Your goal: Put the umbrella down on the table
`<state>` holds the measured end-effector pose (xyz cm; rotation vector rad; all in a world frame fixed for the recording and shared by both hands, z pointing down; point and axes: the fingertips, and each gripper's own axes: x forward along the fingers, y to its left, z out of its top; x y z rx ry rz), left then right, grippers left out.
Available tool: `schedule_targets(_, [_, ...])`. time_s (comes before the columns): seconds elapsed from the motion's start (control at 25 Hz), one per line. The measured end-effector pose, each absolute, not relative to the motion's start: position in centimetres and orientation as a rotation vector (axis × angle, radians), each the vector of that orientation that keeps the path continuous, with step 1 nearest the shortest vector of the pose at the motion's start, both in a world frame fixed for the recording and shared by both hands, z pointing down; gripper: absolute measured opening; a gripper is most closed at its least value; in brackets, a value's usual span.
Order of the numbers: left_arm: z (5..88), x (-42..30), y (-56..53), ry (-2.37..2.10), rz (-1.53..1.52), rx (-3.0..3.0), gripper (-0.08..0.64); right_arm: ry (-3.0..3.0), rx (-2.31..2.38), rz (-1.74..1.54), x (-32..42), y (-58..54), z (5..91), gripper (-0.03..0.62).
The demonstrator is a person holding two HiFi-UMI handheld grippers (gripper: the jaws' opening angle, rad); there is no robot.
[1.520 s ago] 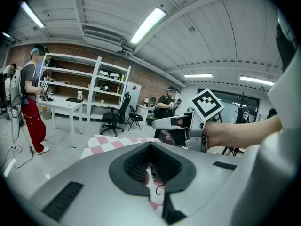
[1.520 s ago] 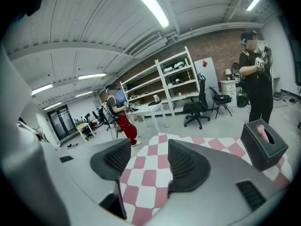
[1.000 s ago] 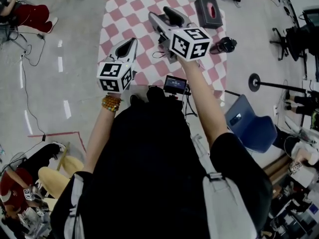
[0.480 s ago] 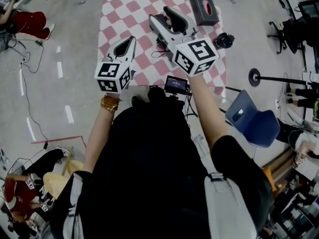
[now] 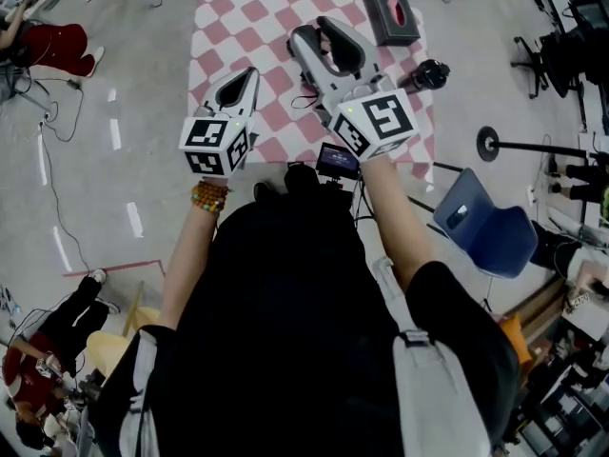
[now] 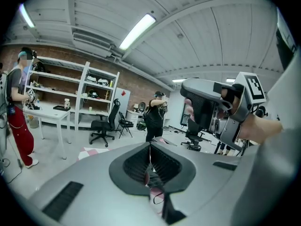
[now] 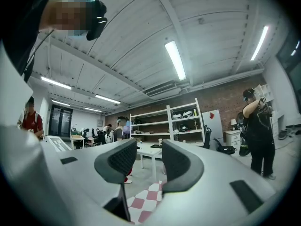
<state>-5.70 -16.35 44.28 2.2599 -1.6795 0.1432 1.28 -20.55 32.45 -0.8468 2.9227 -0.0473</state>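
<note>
A table under a pink-and-white checked cloth (image 5: 228, 17) lies ahead of me. A dark object with a thin loop strap (image 5: 304, 101), probably the folded umbrella, rests on the cloth and is mostly hidden under my right gripper (image 5: 316, 30). That gripper hangs above the cloth, its jaws apart and closing with nothing between them (image 7: 146, 157). To its left, my left gripper (image 5: 249, 72) is held over the cloth with its pads together and nothing visibly in them (image 6: 150, 147). The strap (image 6: 157, 197) shows below those pads.
A dark tissue box (image 5: 392, 15) stands at the cloth's far right corner, with a black cylindrical object (image 5: 428, 74) near the right edge. A small monitor (image 5: 335, 160) sits at the near edge. Off to the right are a blue chair (image 5: 490, 236) and a stand base (image 5: 490, 146). People stand around the room.
My right gripper has lifted, rolled and shifted a little, and its jaws have narrowed. The left gripper has stayed where it was.
</note>
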Motion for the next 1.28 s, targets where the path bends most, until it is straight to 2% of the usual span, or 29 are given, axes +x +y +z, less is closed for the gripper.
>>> schedule_targets(0.4, [44.4,-5.4,-16.7,-1.668,0.151,2.266,0.014,2.899,-0.898,0.018,2.4,-19.9,32.9,0.103])
schedule_targets(1.28, [45.3,-4.5,-17.3,-1.655,0.181,2.263,0.014,3.000,-0.912,-0.055,2.6,-19.9,38.9,0.055])
